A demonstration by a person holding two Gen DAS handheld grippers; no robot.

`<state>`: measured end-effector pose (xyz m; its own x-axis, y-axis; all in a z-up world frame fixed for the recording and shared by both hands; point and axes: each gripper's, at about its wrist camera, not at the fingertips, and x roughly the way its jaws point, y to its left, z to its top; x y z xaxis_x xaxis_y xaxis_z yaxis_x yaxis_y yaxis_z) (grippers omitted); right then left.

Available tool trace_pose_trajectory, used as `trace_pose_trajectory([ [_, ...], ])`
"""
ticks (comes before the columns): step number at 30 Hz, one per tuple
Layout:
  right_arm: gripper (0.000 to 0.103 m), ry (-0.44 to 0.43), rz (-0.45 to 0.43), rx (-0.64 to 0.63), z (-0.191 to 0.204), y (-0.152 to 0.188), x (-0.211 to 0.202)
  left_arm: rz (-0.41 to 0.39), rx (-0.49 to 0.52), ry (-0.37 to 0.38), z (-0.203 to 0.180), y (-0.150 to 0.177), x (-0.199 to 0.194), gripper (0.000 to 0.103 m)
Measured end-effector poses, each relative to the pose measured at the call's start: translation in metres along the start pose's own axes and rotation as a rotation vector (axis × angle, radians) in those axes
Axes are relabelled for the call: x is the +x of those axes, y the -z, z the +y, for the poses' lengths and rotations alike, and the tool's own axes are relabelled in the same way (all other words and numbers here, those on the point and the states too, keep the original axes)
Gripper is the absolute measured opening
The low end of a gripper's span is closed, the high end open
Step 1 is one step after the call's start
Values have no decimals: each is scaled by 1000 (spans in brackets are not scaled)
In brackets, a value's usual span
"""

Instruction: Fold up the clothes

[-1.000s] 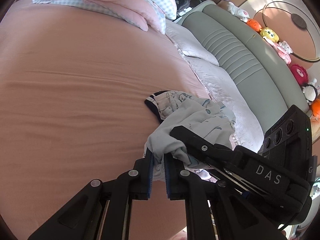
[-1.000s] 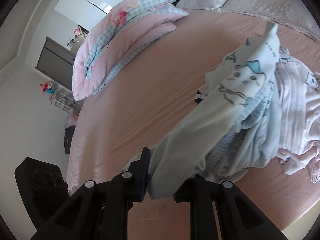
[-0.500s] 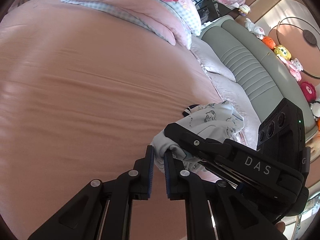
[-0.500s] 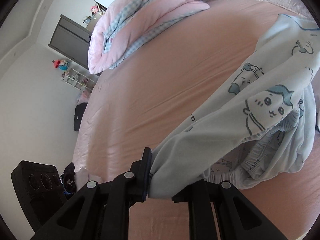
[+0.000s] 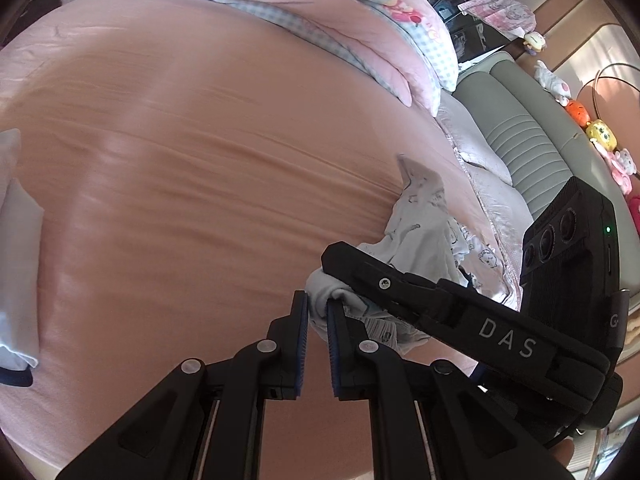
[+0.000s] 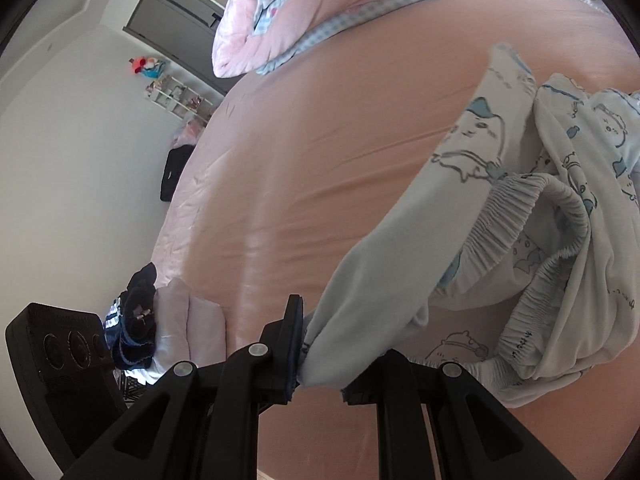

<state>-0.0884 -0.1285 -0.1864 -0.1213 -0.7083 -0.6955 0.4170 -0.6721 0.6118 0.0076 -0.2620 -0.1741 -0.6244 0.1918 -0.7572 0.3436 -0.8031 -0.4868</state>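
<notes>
A pale blue pair of pyjama trousers [image 6: 500, 200] with cartoon prints and a gathered elastic waistband hangs over the pink bed sheet [image 6: 320, 140]. My right gripper [image 6: 324, 360] is shut on a bunched edge of the trousers, and the cloth hides its right finger. In the left wrist view my left gripper [image 5: 318, 312] is shut on another bit of the same trousers [image 5: 424, 216] at its fingertips. The right gripper's black body [image 5: 460, 320] lies close beside it on the right. The rest of the garment trails behind on the sheet.
A pink and blue checked duvet [image 5: 340, 20] is heaped at the bed's far side. Folded white clothes [image 6: 192, 316] and dark socks [image 6: 138, 312] lie near the bed's edge. A grey headboard [image 5: 520, 140] with soft toys [image 5: 600, 132] runs along the right.
Both grippers have carried the trousers sideways across the bed, with a slight roll of the wrists. The folded clothes and socks have come into view, and the pink garment has dropped out of it.
</notes>
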Motion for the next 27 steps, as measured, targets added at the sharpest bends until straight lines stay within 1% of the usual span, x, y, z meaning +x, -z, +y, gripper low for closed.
trace_pose_trajectory([
  [4, 14, 53, 39, -42, 8, 3, 8, 17, -19, -7, 7, 3, 7, 7],
  [8, 14, 65, 73, 3, -4, 3, 9, 47, -7, -35, 4, 5, 17, 8],
  [10, 15, 76, 78, 27, -12, 2, 5, 81, -4, -58, 4, 7, 21, 9],
  [11, 19, 83, 79, 36, -15, 0, 3, 108, -4, -78, 4, 7, 25, 9],
  [12, 35, 94, 78, 39, -19, -2, -1, 137, -1, -105, 2, 7, 29, 10],
  [13, 46, 113, 71, 35, -21, -3, -7, 163, 11, -137, 1, 7, 33, 14],
  [14, 67, 134, 50, 27, -23, -4, -16, 189, 25, -170, -1, 8, 36, 26],
  [15, 71, 154, 28, 20, -25, -5, -24, 197, 38, -199, -2, 8, 38, 34],
  [16, 71, 162, -1, 17, -29, -7, -36, 189, 40, -209, -4, 8, 37, 55],
  [17, 72, 170, -29, 14, -32, -9, -47, 178, 39, -216, -5, 8, 36, 70],
  [18, 72, 167, -47, 24, -36, -11, -58, 167, 38, -222, -6, 8, 35, 73],
  [20, 73, 153, -83, 49, -48, -15, -78, 162, 24, -196, -6, 6, 32, 73],
  [22, 73, 179, -124, 81, -64, -15, -93, 153, 25, -198, -8, 5, 30, 73],
  [24, 73, 227, -142, 129, -83, -16, -101, 140, 45, -227, -12, 5, 29, 73],
  [26, 73, 252, -139, 184, -101, -14, -106, 140, 50, -227, -14, 5, 29, 73],
  [27, 74, 250, -139, 205, -109, -14, -108, 141, 46, -218, -16, 4, 30, 73],
])
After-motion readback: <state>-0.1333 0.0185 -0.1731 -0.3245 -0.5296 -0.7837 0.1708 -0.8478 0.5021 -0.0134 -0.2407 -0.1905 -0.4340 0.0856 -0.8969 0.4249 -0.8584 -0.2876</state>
